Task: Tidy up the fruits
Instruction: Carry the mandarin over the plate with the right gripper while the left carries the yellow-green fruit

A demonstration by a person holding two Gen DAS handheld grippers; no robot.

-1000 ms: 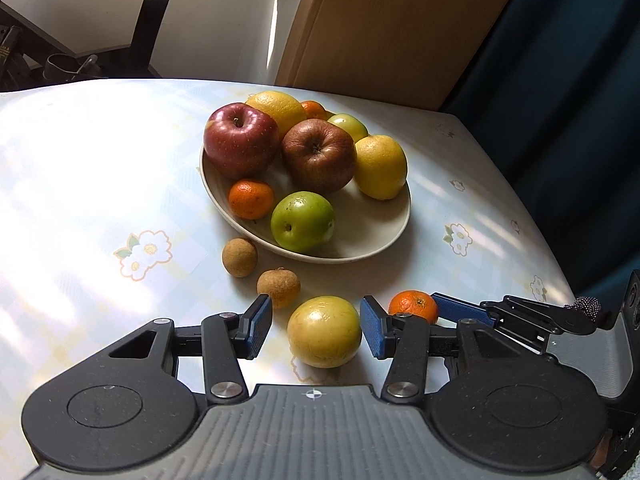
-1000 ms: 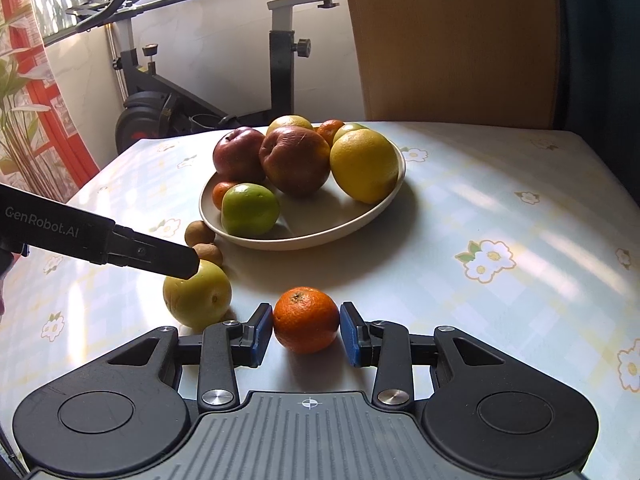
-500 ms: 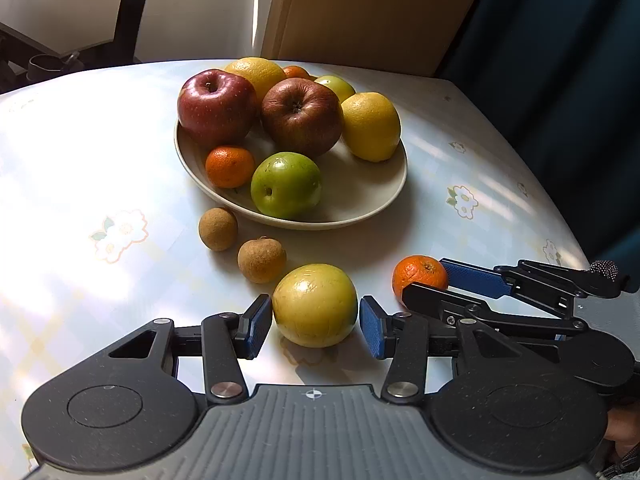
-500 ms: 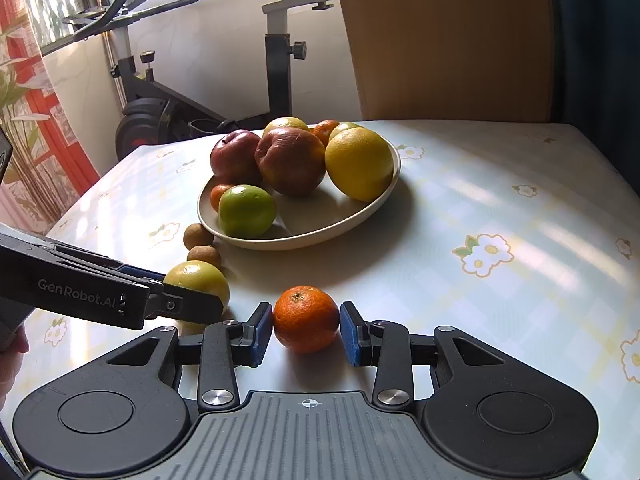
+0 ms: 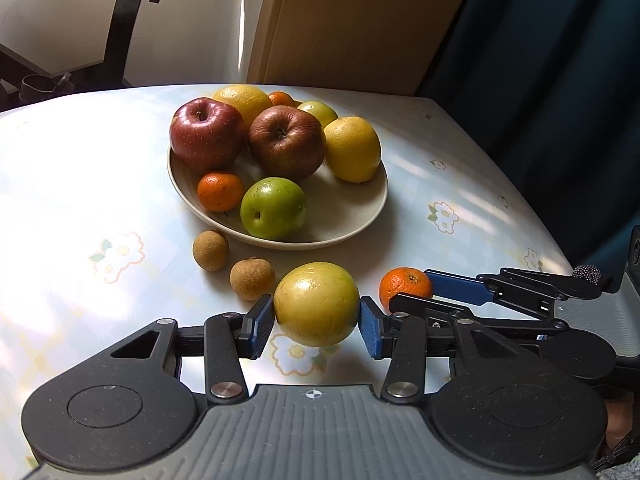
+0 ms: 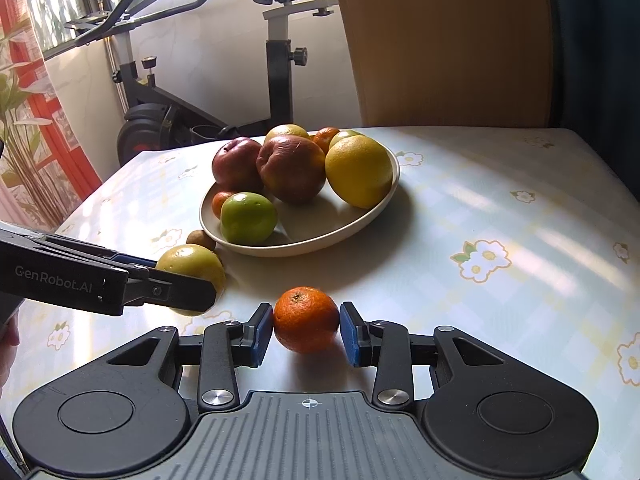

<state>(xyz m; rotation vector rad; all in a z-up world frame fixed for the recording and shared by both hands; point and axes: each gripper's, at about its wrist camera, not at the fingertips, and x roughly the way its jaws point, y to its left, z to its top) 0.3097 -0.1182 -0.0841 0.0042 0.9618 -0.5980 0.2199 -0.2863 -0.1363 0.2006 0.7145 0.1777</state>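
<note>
A beige plate [image 5: 352, 224] holds two red apples, a green apple [image 5: 273, 208], yellow citrus and a small mandarin. My left gripper [image 5: 316, 320] is shut on a yellow-green round fruit [image 5: 316, 303] and holds it just above the table. My right gripper [image 6: 306, 334] is shut on an orange mandarin [image 6: 306, 318], low over the table in front of the plate [image 6: 360, 224]. The yellow-green fruit [image 6: 192, 264] and left gripper also show at the left of the right wrist view. The mandarin [image 5: 404, 285] shows right of the left gripper.
Two small brown round fruits [image 5: 211, 250] [image 5: 252, 279] lie on the floral tablecloth [image 5: 80, 200] beside the plate's near edge. A wooden chair back [image 6: 440, 40] stands behind the table. An exercise bike [image 6: 200, 80] stands beyond the far left edge.
My left gripper has closed its pads onto the yellow-green fruit and lifted it slightly. My right gripper keeps the mandarin between its pads, moved up a little.
</note>
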